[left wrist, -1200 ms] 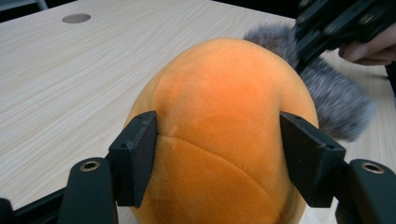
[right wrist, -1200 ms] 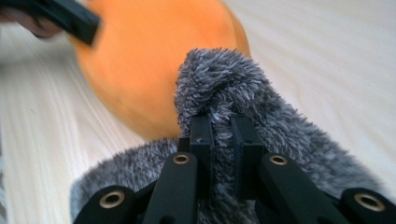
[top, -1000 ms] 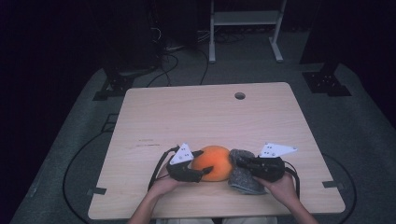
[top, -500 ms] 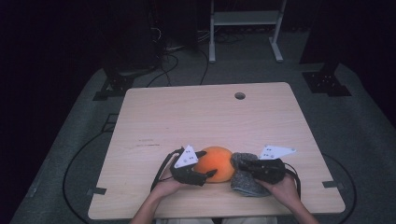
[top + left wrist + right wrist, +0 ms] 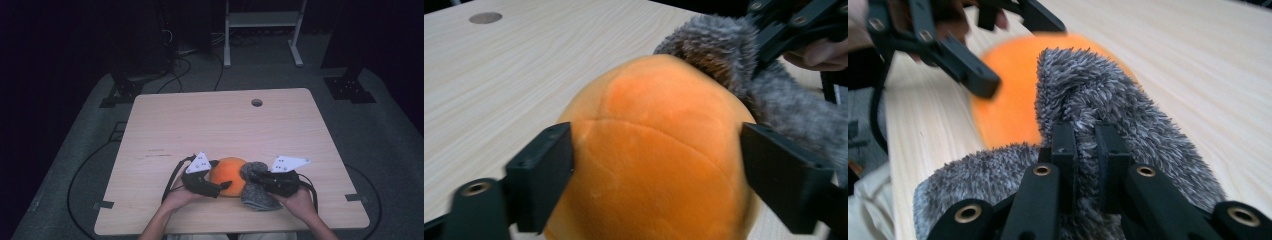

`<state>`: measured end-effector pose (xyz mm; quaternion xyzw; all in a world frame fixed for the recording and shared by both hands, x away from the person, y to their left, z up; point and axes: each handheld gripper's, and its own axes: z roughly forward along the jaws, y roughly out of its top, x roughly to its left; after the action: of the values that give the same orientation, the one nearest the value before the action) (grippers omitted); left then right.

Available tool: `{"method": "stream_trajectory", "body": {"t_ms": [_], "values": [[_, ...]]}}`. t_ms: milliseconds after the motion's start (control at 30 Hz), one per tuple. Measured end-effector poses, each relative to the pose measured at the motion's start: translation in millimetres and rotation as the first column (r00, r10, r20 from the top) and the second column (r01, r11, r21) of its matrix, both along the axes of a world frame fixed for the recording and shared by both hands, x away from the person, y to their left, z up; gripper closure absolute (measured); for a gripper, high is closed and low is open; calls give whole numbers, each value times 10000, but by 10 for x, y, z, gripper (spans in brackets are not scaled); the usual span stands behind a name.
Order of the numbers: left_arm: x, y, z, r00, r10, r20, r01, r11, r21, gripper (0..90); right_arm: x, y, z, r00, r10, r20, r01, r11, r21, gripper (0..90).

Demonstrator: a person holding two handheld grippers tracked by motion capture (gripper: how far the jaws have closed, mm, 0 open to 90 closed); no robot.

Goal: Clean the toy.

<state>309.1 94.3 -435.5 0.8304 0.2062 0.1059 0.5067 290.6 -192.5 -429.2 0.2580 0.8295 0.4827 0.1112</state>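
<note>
Two grippers are meeting at the near edge of the wooden table (image 5: 220, 125) in the high view. The left gripper (image 5: 220, 186) is lying against the near left side of an orange plush ball (image 5: 229, 175), which is sitting on the table between the two hands. The right gripper (image 5: 252, 176) is reaching in from the right, pinching a grey fuzzy cloth (image 5: 257, 197) that is draping against the ball's right side and down onto the table.

In the left gripper view, the left gripper (image 5: 659, 165) is standing spread around the ball (image 5: 654, 150), one jaw at each flank; its jaws have just been opening, and they are sitting right at the ball's sides without visibly squeezing it. The grey cloth (image 5: 734, 75) is hanging over the ball's far right shoulder, with the other gripper gripping it above.

In the right gripper view, the right gripper (image 5: 1083, 145) is pressed nearly together, nipping a raised fold of the cloth (image 5: 1088, 100). The ball (image 5: 1008, 110) is showing just behind the cloth, touching it, and the left gripper (image 5: 973, 75) is hovering at its left.
</note>
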Motion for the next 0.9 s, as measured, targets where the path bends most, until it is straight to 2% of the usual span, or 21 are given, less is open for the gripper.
{"method": "stream_trajectory", "body": {"t_ms": [67, 100, 233, 300, 333, 400, 467, 500, 567, 600, 633, 700, 733, 800, 833, 900], "values": [[-24, -14, 12, 9996, 59, 293, -62, 9999, 84, 246, 11, -71, -5, 9997, -217, -144, 213, 9995, -222, 808], [-34, -23, 22, 9991, 11, 417, -16, 9999, 122, 260, -2, -105, 14, 9994, -358, -38, 357, 9988, -336, 808], [-96, -119, 60, 9928, -396, 1130, 345, 9983, 466, 288, -62, -123, 208, 9989, -57, 470, 32, 9986, 534, 807], [-134, -169, 83, 9874, -586, 1470, 497, 9967, 637, 283, -62, -47, 269, 9980, 166, 605, -200, 9982, 568, 808], [-145, -179, 91, 9855, -641, 1570, 544, 9964, 652, 270, -53, -4, 265, 9975, 241, 658, -268, 9988, 402, 807], [-130, -165, 97, 9888, -616, 1357, 529, 9964, 668, 200, -35, 57, 195, 9983, 288, 507, -287, 9996, -17, 808], [-85, -116, 81, 9955, -503, 803, 467, 9979, 458, 138, -24, 48, 144, 9991, 271, 329, -272, 9996, 17, 808], [-58, -90, 70, 9978, -375, 555, 350, 9983, 460, 113, -29, 42, 139, 9988, 252, 421, -245, 9996, -148, 808], [-16, -49, 40, 9996, -285, -83, 288, 9990, 339, 100, -45, 36, 130, 9986, 225, 482, -202, 9987, -478, 808], [-10, -31, 27, 9994, -272, -199, 278, 9992, 292, 112, -53, 33, 114, 9984, 174, 542, -133, 9970, -758, 808], [-16, -24, 19, 9995, -296, -105, 299, 9991, 312, 154, -52, 27, 99, 9984, 162, 544, -110, 9955, -941, 808], [-43, -39, 36, 9992, -342, 220, 331, 9984, 455, 221, -40, -7, 113, 9993, 169, 347, -138, 9960, -881, 807], [-56, -52, 53, 9985, -344, 424, 321, 9980, 538, 242, -47, -24, 150, 9993, 225, 312, -203, 9974, -697, 808], [-92, -102, 83, 9952, -508, 832, 453, 9967, 667, 269, -76, -34, 274, 9976, 610, 313, -612, 9981, 46, 808], [-109, -126, 91, 9933, -582, 994, 513, 9962, 705, 277, -105, 4, 360, 9959, 728, 530, -735, 9972, 115, 807], [-159, -182, 119, 9877, -780, 1353, 658, 9936, 921, 278, -122, 77, 430, 9923, 923, 823, -924, 9957, -28, 808]]}}
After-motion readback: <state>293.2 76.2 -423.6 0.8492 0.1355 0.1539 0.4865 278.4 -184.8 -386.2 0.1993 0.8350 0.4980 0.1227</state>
